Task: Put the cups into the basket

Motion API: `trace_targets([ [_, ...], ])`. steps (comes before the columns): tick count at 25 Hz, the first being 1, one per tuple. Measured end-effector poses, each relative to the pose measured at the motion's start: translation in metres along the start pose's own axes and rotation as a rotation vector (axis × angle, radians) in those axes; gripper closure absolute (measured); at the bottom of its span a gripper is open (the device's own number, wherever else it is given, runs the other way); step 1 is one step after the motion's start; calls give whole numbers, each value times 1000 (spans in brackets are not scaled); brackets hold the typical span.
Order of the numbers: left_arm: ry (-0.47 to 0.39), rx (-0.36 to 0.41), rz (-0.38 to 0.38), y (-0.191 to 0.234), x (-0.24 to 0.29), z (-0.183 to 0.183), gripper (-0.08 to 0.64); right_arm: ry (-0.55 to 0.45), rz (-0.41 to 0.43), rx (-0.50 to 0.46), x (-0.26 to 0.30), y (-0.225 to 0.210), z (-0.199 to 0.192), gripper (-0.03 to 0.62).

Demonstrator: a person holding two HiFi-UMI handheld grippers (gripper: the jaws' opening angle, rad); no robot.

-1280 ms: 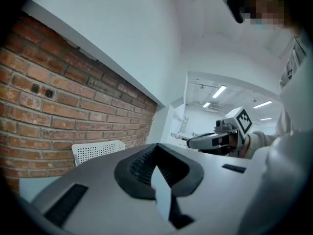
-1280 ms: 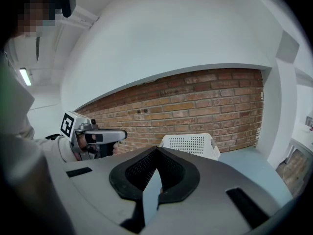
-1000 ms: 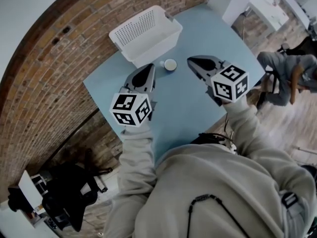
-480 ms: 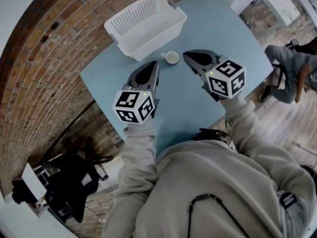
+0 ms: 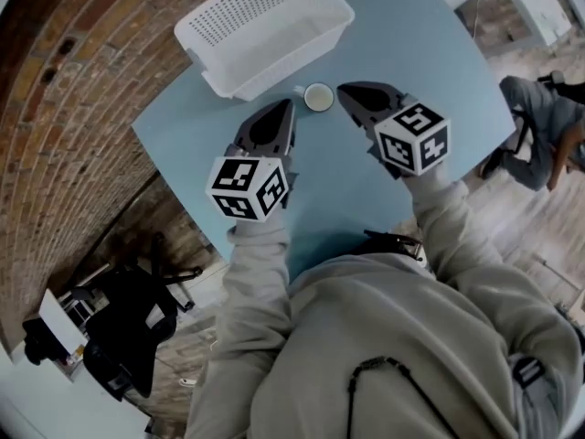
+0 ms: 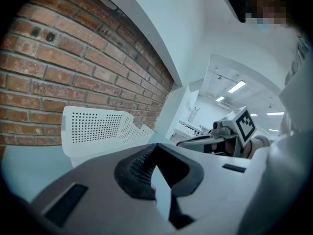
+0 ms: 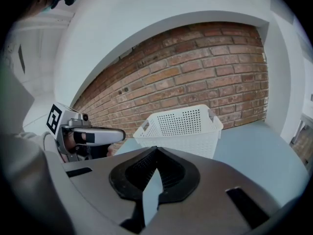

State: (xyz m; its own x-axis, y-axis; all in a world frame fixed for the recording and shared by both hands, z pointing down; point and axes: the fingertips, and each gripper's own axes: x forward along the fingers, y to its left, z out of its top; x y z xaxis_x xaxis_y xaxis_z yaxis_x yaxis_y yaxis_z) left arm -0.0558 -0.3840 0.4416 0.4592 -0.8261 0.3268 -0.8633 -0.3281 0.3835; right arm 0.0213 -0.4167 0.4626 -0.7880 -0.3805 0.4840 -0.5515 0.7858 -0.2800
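Left claw [image 5: 289,108] and right claw [image 5: 344,91], shut and empty, flank the cup [image 5: 317,97], likely light, rigid, slick; pinch its rim.

A red-brown brick wall [image 5: 64,108] runs behind the pale blue table [image 5: 439,53], and a smooth white wall [image 7: 146,18] curves above the brick. Wood-plank floor [image 5: 512,218] shows on the right, where a person [image 5: 539,122] sits. A black office chair [image 5: 128,327] stands near the brick. Strip lights [image 6: 236,87] glow on the far white ceiling.

The left gripper [image 6: 155,147], fingers apparently together, faces the basket [image 6: 98,129].
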Motion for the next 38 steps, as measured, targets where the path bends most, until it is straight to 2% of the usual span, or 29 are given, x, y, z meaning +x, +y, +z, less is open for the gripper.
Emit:
trace_targets([
  [13, 67, -113, 48, 44, 44, -64, 565, 150, -47, 40, 64, -49, -67, 586],
  [17, 83, -135, 44, 48, 56, -78, 565, 188, -45, 49, 76, -60, -83, 513],
  [26, 123, -186, 52, 60, 70, -114, 565, 305, -30, 71, 107, -75, -125, 416],
  [38, 159, -224, 48, 66, 80, -144, 565, 352, -41, 96, 126, -86, -147, 413],
])
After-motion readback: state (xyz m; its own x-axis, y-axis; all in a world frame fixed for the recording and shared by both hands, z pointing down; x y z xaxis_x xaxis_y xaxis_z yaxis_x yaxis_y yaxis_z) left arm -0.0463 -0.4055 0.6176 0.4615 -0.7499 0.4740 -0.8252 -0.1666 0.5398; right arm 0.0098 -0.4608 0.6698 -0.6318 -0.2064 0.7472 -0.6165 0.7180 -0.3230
